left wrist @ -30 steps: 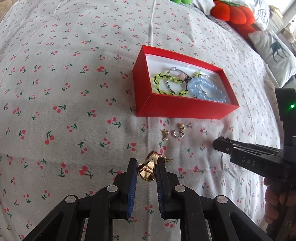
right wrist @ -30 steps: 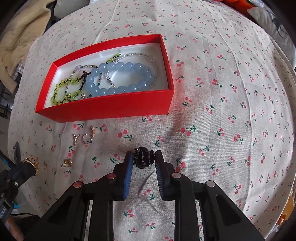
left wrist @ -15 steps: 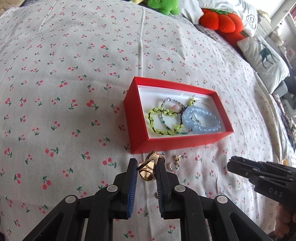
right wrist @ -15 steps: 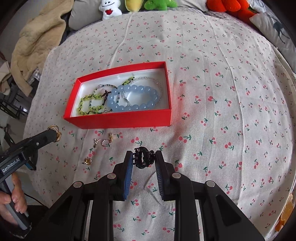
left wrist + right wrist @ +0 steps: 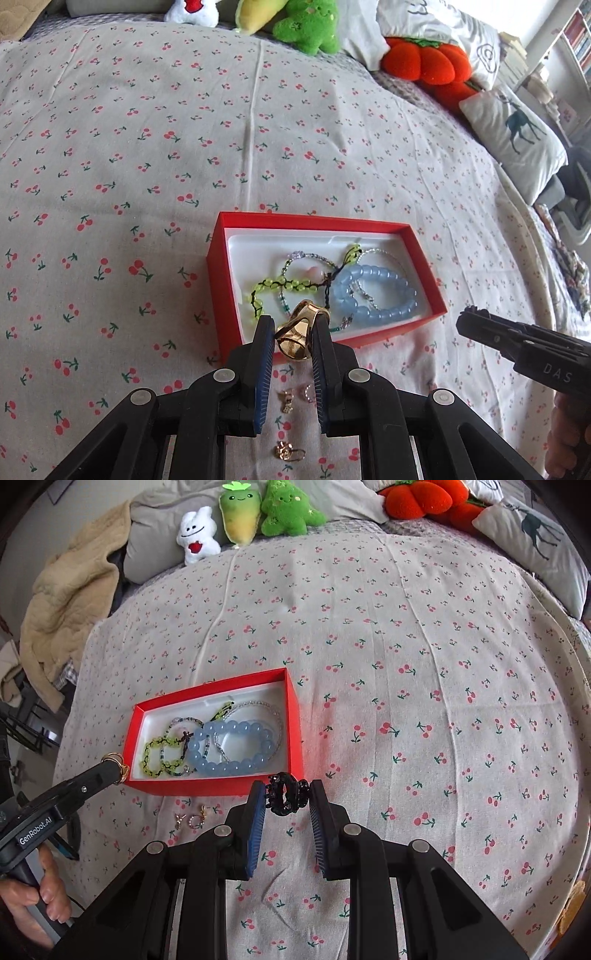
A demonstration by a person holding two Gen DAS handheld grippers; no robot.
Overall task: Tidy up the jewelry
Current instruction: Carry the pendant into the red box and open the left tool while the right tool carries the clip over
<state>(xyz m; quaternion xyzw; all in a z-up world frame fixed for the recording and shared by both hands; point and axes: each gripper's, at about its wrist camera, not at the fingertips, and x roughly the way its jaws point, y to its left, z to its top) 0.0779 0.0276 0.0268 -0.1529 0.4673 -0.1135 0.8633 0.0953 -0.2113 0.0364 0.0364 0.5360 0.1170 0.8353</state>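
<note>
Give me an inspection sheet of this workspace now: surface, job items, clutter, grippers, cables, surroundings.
Surface: cherry-print bedsheet, lightly creased.
Job's things: open red cardboard box holding pale blue bead bracelet and yellow-green bead bracelet; small gold earrings lie loose on the sheet outside the box.
Clutter: nothing seen.
Grippers: left hand-held gripper shut on gold ring; right hand-held gripper shut on black hair claw clip.
Cables: nothing seen.
Surroundings: green plush toy, white plush toy, deer-print pillow.
</note>
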